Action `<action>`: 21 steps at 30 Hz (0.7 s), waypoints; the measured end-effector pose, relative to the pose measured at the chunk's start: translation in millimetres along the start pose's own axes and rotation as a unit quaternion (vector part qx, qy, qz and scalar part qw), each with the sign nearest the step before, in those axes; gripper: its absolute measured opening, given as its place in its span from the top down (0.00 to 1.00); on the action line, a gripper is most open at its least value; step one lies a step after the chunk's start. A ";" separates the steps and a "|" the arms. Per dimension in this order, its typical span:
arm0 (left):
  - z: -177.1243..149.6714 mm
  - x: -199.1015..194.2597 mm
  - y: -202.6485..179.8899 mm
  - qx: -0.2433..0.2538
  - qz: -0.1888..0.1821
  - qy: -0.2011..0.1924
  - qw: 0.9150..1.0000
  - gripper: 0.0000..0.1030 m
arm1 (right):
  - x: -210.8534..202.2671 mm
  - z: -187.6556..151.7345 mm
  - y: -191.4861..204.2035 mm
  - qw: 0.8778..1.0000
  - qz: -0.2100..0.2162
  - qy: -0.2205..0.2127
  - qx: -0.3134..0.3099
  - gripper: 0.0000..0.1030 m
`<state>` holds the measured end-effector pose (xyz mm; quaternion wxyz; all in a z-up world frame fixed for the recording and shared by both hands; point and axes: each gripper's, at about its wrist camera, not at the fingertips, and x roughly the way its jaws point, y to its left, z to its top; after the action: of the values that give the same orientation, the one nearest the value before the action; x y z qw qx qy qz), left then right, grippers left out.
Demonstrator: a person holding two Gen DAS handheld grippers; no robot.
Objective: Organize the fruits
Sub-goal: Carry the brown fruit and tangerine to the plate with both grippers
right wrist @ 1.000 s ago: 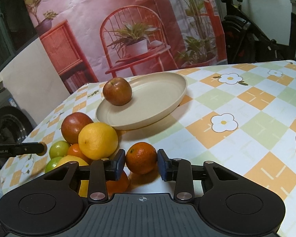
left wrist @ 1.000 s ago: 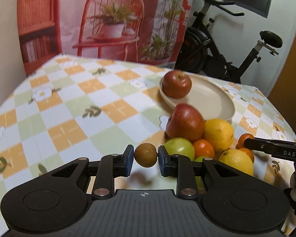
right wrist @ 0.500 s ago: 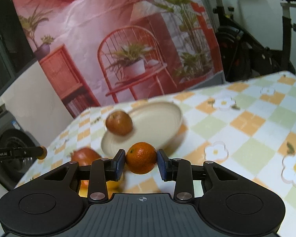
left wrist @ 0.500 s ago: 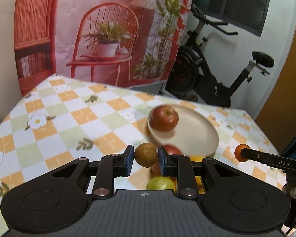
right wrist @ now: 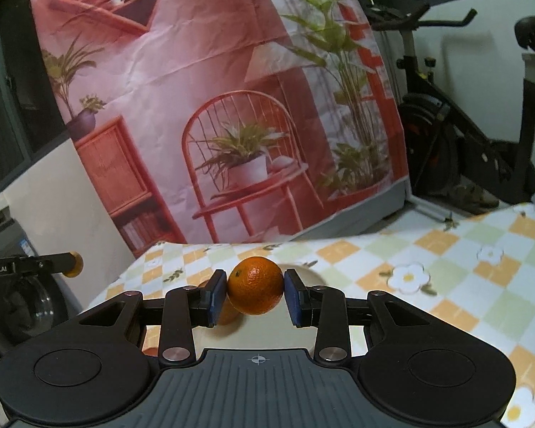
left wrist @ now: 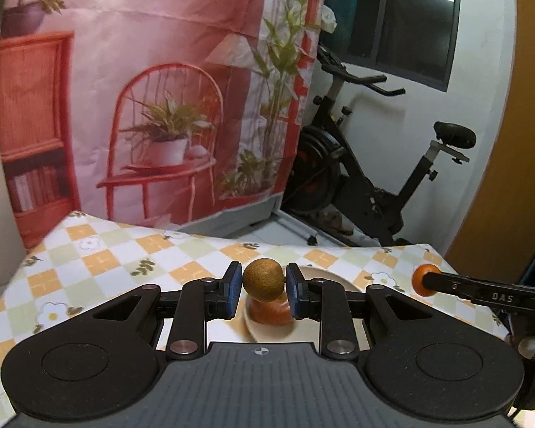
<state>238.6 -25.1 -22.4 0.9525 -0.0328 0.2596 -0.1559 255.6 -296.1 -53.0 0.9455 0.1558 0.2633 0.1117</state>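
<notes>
Between your left gripper's (left wrist: 263, 287) blue pads sits a small brown fruit (left wrist: 263, 284), pinched tight and held up in the air. Your right gripper (right wrist: 255, 290) squeezes a little orange (right wrist: 255, 284) the same way.

What counts for the coming move is that the plate (left wrist: 324, 328) lies under and just ahead of both grippers. From the left one, the brown fruit hangs right above the red apple (left wrist: 270, 313) on that plate. So it looks best to shift a bit sideways before letting go, or the fruit may bump the apple and roll. Both grippers look about as near the plate as each other, so either could go first.

A lot is hidden. Your grippers cover most of the plate, so only its pale rim and part of the apple peek out. From the right side, the plate (right wrist: 303, 271) is blurry. No other fruits on the checked tablecloth (left wrist: 100, 264) can be seen.
</notes>
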 end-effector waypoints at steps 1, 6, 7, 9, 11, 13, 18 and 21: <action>-0.6 6.8 -1.2 -0.004 -0.005 0.008 1.000 0.73 | 3.7 0.8 -0.9 1.000 -0.002 0.002 -0.003 0.69; -16.0 42.3 -5.7 0.009 -0.019 0.057 0.998 0.73 | 21.9 -1.2 -2.6 1.000 -0.009 0.021 -0.019 0.69; -19.0 48.7 -5.9 0.014 -0.020 0.066 0.997 0.73 | 26.1 -1.9 -3.1 0.999 -0.009 0.025 -0.021 0.69; -23.5 60.8 -4.9 0.023 -0.023 0.083 0.996 0.73 | 33.6 -3.3 -5.1 0.999 -0.010 0.032 -0.019 0.69; -27.8 74.0 -8.1 0.040 -0.025 0.101 0.994 0.73 | 42.2 -3.6 -9.0 0.999 -0.013 0.038 -0.017 0.69; -31.4 85.4 -7.1 0.048 -0.026 0.115 0.992 0.73 | 52.8 -3.3 -14.6 0.999 -0.014 0.049 -0.013 0.69; -32.3 114.3 1.9 0.041 -0.029 0.146 0.988 0.73 | 81.2 -2.4 -27.0 0.997 -0.022 0.078 -0.013 0.69; -34.4 127.7 4.3 0.045 -0.028 0.162 0.985 0.73 | 98.5 -2.9 -33.2 0.995 -0.027 0.096 -0.016 0.69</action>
<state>326.8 -60.5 -114.6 0.8935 0.0284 0.4022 -0.1976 340.7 -297.3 -112.7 0.9209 0.1219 0.3553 0.1046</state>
